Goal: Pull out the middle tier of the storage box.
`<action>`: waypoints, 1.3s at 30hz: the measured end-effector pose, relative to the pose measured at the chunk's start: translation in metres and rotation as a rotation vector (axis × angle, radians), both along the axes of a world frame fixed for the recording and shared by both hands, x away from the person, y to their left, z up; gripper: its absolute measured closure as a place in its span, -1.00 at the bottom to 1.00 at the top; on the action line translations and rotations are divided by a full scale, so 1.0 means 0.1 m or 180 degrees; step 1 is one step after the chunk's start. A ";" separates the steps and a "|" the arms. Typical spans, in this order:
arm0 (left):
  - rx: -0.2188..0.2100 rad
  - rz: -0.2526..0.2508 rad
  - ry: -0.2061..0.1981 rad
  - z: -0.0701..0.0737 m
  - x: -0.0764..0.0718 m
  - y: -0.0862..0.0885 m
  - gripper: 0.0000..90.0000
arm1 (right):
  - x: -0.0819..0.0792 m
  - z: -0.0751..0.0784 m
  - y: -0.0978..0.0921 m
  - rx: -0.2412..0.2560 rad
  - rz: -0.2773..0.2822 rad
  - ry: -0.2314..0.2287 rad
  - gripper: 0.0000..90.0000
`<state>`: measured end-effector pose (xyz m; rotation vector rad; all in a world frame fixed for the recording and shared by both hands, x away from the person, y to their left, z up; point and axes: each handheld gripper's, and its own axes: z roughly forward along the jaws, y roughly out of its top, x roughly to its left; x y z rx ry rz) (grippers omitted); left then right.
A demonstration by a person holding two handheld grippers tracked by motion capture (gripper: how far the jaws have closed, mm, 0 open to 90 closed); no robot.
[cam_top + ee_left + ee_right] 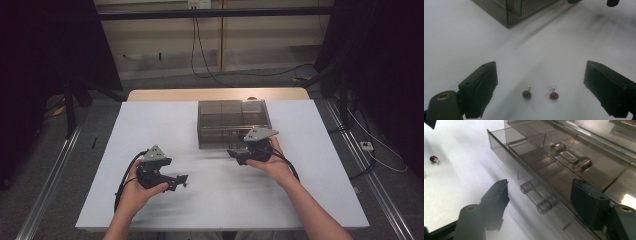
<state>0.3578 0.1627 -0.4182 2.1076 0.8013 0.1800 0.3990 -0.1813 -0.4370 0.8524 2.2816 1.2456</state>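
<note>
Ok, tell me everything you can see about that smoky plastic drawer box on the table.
The drawer box is a low case of smoky, see-through plastic with inner dividers, standing on the white table toward its far edge. Its lower drawer is pulled partly out. Each drawer front has a clear bar handle; the right gripper's open jaws flank the lower one without touching.

Your left gripper (540, 82) sits low over the white table (150, 130) with its jaws spread wide, and bare surface lies on both sides of the two red earrings (540, 94) between them. Ahead of it the table stays open up to the corner of the smoky plastic drawer box (233, 122). Your right gripper (539, 197), jaws apart, faces the box front, where the partly pulled-out drawer (524, 157) and its clear handle (535, 200) block the way forward.
</note>
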 end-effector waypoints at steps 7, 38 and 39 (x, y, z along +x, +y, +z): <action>0.0008 -0.0010 0.0017 0.00 0.01 0.00 -0.73 | 0.03 -0.05 0.03 -0.0180 0.0072 -0.0119 -0.03; 0.0015 -0.0052 0.0007 -0.02 0.05 -0.01 -0.74 | 0.01 0.03 0.02 -0.0420 0.0493 -0.0136 0.31; 0.0017 -0.0053 -0.0004 -0.01 0.05 -0.01 -0.74 | 0.01 0.03 0.02 -0.0421 0.0512 -0.0131 0.32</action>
